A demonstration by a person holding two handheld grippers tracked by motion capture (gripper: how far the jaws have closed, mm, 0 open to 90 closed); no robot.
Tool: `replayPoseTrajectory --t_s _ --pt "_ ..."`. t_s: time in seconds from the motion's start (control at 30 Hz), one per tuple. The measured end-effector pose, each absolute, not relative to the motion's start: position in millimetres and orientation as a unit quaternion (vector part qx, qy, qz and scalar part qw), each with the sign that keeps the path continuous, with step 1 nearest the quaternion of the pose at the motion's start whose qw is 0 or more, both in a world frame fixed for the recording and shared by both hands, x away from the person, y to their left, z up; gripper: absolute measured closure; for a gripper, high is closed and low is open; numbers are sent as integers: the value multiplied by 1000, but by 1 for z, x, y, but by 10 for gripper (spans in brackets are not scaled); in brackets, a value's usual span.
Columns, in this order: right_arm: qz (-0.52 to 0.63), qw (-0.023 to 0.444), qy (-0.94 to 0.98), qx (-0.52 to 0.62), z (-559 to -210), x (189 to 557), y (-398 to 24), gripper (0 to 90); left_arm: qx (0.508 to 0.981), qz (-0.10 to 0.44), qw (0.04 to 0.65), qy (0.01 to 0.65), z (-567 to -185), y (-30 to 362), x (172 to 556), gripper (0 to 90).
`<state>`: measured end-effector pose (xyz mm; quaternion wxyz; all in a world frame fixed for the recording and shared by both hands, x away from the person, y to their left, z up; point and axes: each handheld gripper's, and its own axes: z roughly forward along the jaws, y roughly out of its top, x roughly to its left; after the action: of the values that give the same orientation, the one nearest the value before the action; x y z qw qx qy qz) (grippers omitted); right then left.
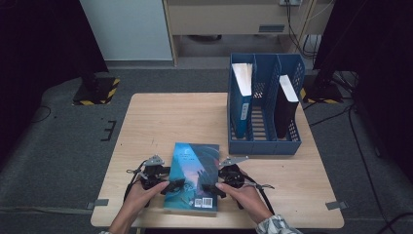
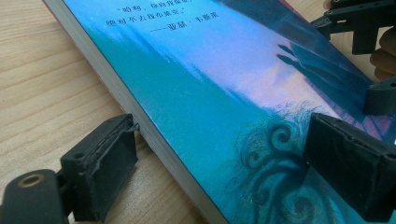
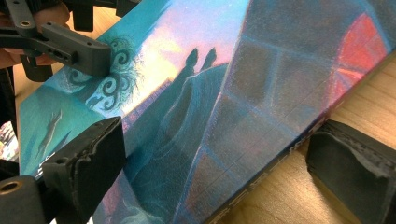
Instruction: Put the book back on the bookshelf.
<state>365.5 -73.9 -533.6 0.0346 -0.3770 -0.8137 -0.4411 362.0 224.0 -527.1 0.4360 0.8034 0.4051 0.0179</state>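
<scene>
Book [image 1: 193, 175] lies flat on the wooden table [image 1: 156, 122], near the front edge, with its blue cover up. The left gripper [image 1: 171, 185] sits at the left edge of the book. In the left gripper view, one jaw is low beside the page edge and the other is over the cover, and a gap shows, so it is open and not squeezing. The right gripper [image 1: 209, 187] is at the book's right edge. Its jaws also stand around that edge, one on the cover side and one down on the table, and they look open too.

To lift well, each lower jaw should slide under the edge first. Then both should squeeze together and rise evenly, so the book does not tip. The blue file rack [image 1: 265, 141] stands well apart at the back right, with a free middle slot between two books.
</scene>
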Motion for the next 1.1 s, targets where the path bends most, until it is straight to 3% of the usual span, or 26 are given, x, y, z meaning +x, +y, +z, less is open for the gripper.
replayPoseTrajectory --t_s 0.57,1.1 --pt "-434 34 -813 -387 -531 372 -70 83 807 14 425 410 -525 221 365 63" --pt "-421 12 -816 -396 -516 380 -63 206 803 37 415 426 -512 230 363 297"
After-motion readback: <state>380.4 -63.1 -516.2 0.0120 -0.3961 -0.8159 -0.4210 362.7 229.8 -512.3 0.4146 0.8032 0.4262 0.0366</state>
